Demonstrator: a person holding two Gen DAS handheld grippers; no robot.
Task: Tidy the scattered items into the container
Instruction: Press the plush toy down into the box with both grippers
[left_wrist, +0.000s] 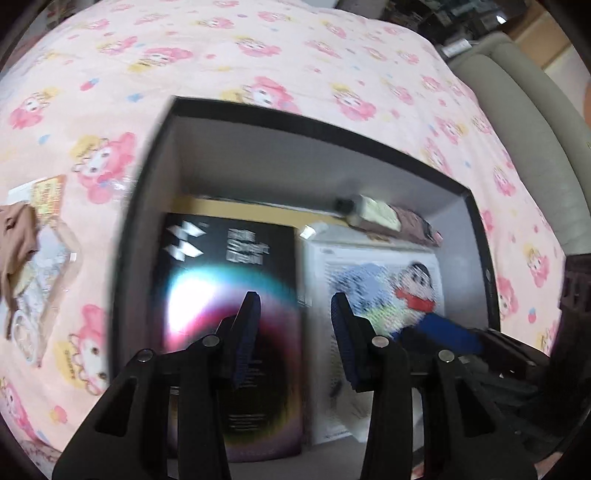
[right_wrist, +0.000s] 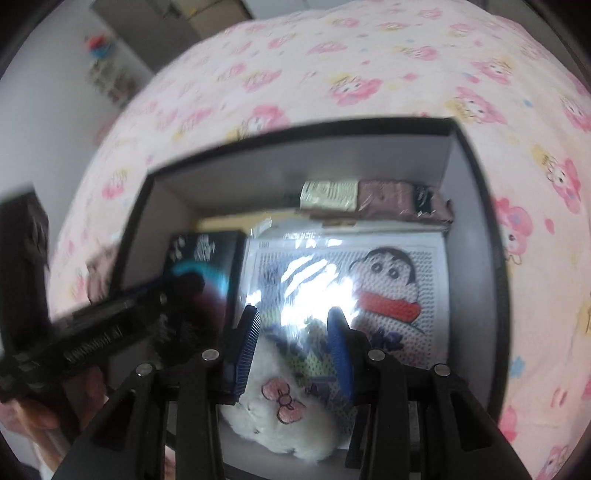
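Right gripper (right_wrist: 293, 343) closed on a white plush toy (right_wrist: 284, 413) with a pink embroidered bow, held low over the near edge of the black-rimmed box (right_wrist: 476, 177). Soft, light, compressible; likely to sag and slip from a shallow pinch, so best gripped deep in the body rather than by the fur. Left gripper (left_wrist: 295, 325) empty, jaws parted, hanging above the box interior.

Box contents: black booklet (left_wrist: 229, 258) at left over a yellow sheet, cartoon bead-art panel (right_wrist: 388, 280) in glossy wrap at right, wrapped brown and pale packets (right_wrist: 373, 199) along the far wall. Little free floor left.

Outside on the pink bedsheet (left_wrist: 258, 55), far left: clear packet (left_wrist: 40, 251) with a brown cloth on it, not yet tidied.
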